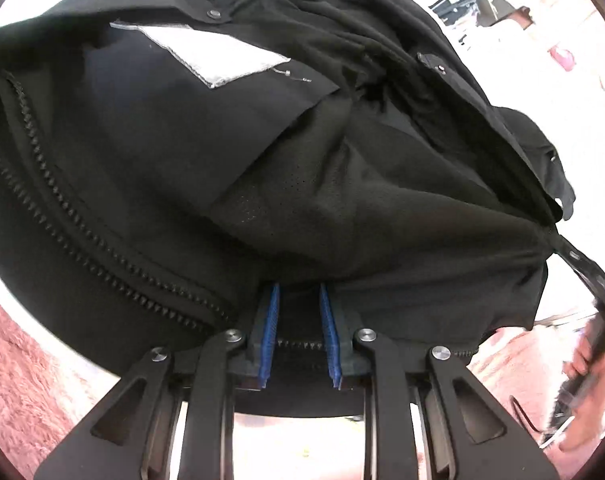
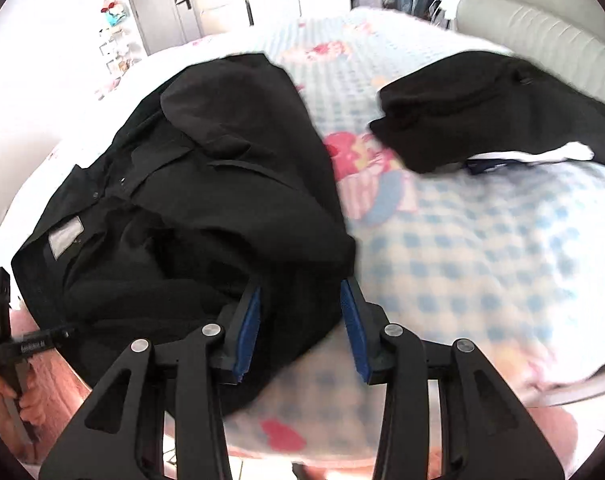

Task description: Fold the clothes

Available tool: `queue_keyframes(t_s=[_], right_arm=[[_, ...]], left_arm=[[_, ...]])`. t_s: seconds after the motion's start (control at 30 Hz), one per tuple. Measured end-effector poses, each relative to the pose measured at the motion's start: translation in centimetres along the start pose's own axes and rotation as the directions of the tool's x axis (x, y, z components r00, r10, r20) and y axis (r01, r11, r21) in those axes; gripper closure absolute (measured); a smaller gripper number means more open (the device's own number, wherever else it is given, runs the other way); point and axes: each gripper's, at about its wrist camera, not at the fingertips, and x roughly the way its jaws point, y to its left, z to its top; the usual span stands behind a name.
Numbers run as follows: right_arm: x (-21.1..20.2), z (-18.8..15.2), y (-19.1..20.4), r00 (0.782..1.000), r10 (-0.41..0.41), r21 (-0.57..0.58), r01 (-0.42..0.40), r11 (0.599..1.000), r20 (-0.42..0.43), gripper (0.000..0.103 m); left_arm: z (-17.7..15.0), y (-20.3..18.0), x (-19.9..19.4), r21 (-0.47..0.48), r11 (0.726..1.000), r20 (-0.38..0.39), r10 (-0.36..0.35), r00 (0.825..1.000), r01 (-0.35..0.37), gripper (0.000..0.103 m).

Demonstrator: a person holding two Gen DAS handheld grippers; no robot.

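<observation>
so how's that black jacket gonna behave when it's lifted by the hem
Likely floppy: the black jacket lies in soft, creased folds, so it should sag. Its mesh lining looks thin and may slide. The zipper edge probably hangs stiffer and heavier.

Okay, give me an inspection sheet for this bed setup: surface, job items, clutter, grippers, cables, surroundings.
Surface: bed with a blue checked cartoon cover.
Job's things: black jacket lies open and rumpled, zipper and white label showing.
Clutter: folded dark pile farther back on the bed.
Grippers: left gripper has jacket hem between its pads; right gripper straddles a jacket edge; contact unclear in both.
Cables: nothing seen.
Surroundings: grey headboard, door, pink rug.
</observation>
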Motion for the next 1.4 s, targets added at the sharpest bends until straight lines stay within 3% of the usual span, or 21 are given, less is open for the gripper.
queue_keyframes(t_s=[0.07,0.1,0.2,0.27,0.3,0.4,0.47,0.6,0.67,0.73,0.77,0.8,0.83,0.87,0.93,1.03,1.1,1.17,1.23,1.3,1.4], right_arm=[[-2.1,-2.5,-0.8,0.990,-0.139,0.057,0.137,0.989,0.023,0.067],[-2.2,-3.1,-1.9,0.989,-0.144,0.086,0.143,0.986,0.011,0.067],[-2.3,-4.9,-2.8,0.997,-0.026,0.121,0.035,0.992,-0.067,0.066],[-2.6,-4.8,-2.0,0.998,0.013,0.068,-0.009,0.998,-0.068,0.057],[-2.9,-3.9,-1.2,0.999,0.026,0.040,-0.025,0.999,-0.038,0.046],[-3.8,-1.8,0.4,0.999,0.052,-0.045,-0.051,0.998,0.016,0.018],[-2.2,0.5,3.7,0.999,-0.003,-0.151,-0.002,0.989,-0.033,0.021],[0.4,3.6,9.3,1.000,0.009,-0.368,0.000,0.930,0.025,0.016],[4.6,4.6,11.5,0.998,-0.011,-0.455,-0.018,0.890,-0.060,0.013],[9.3,4.7,13.1,0.985,-0.022,-0.515,-0.070,0.854,-0.171,0.018],[10.9,4.6,13.3,0.982,-0.027,-0.528,-0.077,0.846,-0.186,0.024],[11.8,4.5,13.1,0.981,-0.064,-0.535,-0.044,0.844,-0.181,0.053],[12.7,4.4,12.8,0.980,-0.095,-0.538,-0.015,0.843,-0.175,0.078],[12.2,4.7,12.0,0.983,-0.075,-0.505,-0.019,0.863,-0.166,0.079],[9.6,5.7,8.8,0.990,0.060,-0.325,-0.098,0.940,-0.126,0.091],[6.6,6.2,4.4,0.988,0.137,-0.136,-0.146,0.980,-0.071,0.095],[4.4,6.1,3.2,0.992,0.122,-0.117,-0.124,0.985,-0.023,0.095],[1.8,5.9,2.1,0.990,0.137,-0.118,-0.131,0.984,0.041,0.096],[-1.6,5.5,1.2,0.979,0.180,-0.067,-0.174,0.982,0.094,0.097],[-4.5,4.4,0.5,0.968,0.200,-0.022,-0.199,0.980,0.152,0.100],[-6.6,3.8,-1.7,0.980,0.028,-0.023,-0.024,0.999,0.196,0.100]], left_arm=[[0.0,0.5,-0.3,-0.028,0.999,0.017,0.032,0.999,-0.032,0.081],[0.0,0.9,-0.8,-0.039,0.999,0.029,0.022,0.999,-0.021,0.080],[0.2,1.3,-2.1,-0.027,0.999,0.052,-0.030,0.998,0.031,0.066],[0.7,0.0,-2.4,-0.003,0.991,0.057,-0.137,0.989,0.137,0.059],[1.2,-0.9,-2.4,0.023,0.985,0.055,-0.170,0.984,0.169,0.058],[2.3,-3.4,-1.3,0.113,0.993,0.050,-0.034,0.998,0.028,0.052],[2.7,-2.2,-2.8,0.094,0.986,0.092,0.128,0.987,-0.137,0.054],[3.0,0.9,-2.9,-0.022,1.000,0.062,0.015,0.998,-0.014,0.047],[2.5,1.7,-2.3,-0.053,0.998,0.037,-0.036,0.999,0.038,0.043],[0.5,0.8,-1.6,-0.056,0.989,-0.031,-0.138,0.990,0.136,0.036],[0.1,0.9,-1.4,-0.054,0.974,-0.085,-0.225,0.971,0.221,0.032],[-0.3,1.1,-1.2,-0.059,0.955,-0.132,-0.296,0.946,0.291,0.032],[-0.5,1.5,-0.8,-0.077,0.948,-0.158,-0.318,0.935,0.310,0.032],[-0.7,1.8,-0.6,-0.092,0.943,-0.177,-0.332,0.927,0.320,0.032],[-0.6,2.8,-0.6,-0.107,0.951,-0.168,-0.305,0.938,0.290,0.032],[0.2,5.5,-0.6,-0.193,0.945,-0.120,-0.289,0.950,0.263,0.032],[1.0,7.2,-1.1,-0.258,0.920,-0.065,-0.320,0.945,0.294,0.035],[2.0,7.8,-2.8,-0.232,0.922,0.010,-0.317,0.948,0.310,0.075],[3.5,8.0,-5.0,-0.175,0.941,0.083,-0.281,0.956,0.291,0.090],[5.0,8.9,-7.8,-0.150,0.952,0.149,-0.245,0.958,0.266,0.093],[7.6,9.6,-10.9,-0.143,0.968,0.231,-0.168,0.958,0.205,0.101]])
